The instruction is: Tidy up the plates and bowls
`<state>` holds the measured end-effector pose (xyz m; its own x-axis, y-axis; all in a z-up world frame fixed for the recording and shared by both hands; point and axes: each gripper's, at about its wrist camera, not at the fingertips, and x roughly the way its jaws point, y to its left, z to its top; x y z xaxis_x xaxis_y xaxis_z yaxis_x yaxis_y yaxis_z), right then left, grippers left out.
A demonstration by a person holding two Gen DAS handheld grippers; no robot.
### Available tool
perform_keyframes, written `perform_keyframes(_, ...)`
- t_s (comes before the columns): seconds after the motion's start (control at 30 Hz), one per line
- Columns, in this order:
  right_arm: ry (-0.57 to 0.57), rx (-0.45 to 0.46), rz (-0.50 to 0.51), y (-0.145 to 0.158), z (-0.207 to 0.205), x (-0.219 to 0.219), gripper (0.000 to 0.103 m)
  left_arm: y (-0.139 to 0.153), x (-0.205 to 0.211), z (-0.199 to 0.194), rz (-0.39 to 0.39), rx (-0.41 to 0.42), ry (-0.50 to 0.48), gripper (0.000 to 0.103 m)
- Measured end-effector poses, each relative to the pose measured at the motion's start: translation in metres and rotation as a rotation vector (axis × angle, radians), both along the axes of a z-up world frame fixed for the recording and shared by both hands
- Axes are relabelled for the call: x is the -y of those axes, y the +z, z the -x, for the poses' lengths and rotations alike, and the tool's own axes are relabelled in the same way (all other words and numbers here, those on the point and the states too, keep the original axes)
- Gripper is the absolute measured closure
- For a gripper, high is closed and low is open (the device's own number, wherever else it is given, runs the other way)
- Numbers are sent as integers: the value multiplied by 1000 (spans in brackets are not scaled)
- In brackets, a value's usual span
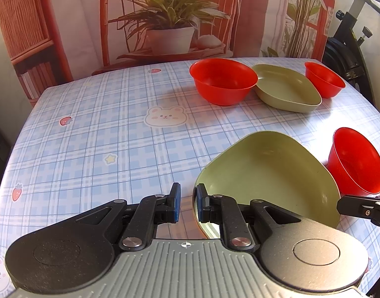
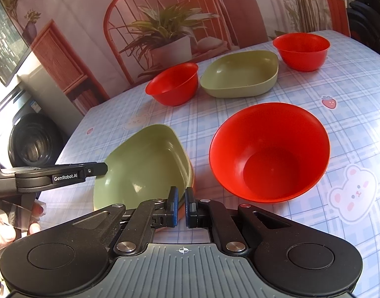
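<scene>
A green plate lies near me on the checked tablecloth. My left gripper straddles its left rim with jaws nearly together, one pad inside and one outside. Its finger shows from the side in the right wrist view. My right gripper is shut on the plate's right corner, and its finger enters the left wrist view at the right edge. A red bowl stands upright just right of the plate.
At the back stand a red bowl, a second green plate and another red bowl in a row. A hand holds the left gripper. A washing machine sits left of the table, and a black stand at the far right.
</scene>
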<state>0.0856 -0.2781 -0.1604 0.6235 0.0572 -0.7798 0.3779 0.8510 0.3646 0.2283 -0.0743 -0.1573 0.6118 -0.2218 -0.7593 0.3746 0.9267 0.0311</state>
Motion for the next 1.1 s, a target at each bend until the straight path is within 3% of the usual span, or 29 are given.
perform_keyframes(0.3,1,-15,-9,0,-2,1,97,0,1,2,3,4,8,87)
perform_keyframes(0.4,15,29,23,13,-2,1,95,7,0,3,9,16,10,87)
perform_keyframes(0.57,19,126,134,45,-3,8,95,41,-8,4,73,78,18,87)
perform_keyframes(0.67,-3,177,150,60,-2,23,95,66,-11,3,113,127,36,87)
perform_keyframes(0.87,-58,223,259,82,-4,54,95,109,-4,4,184,214,41,87)
perform_keyframes(1.1,-108,261,362,94,-5,86,93,124,16,-2,201,242,20,85)
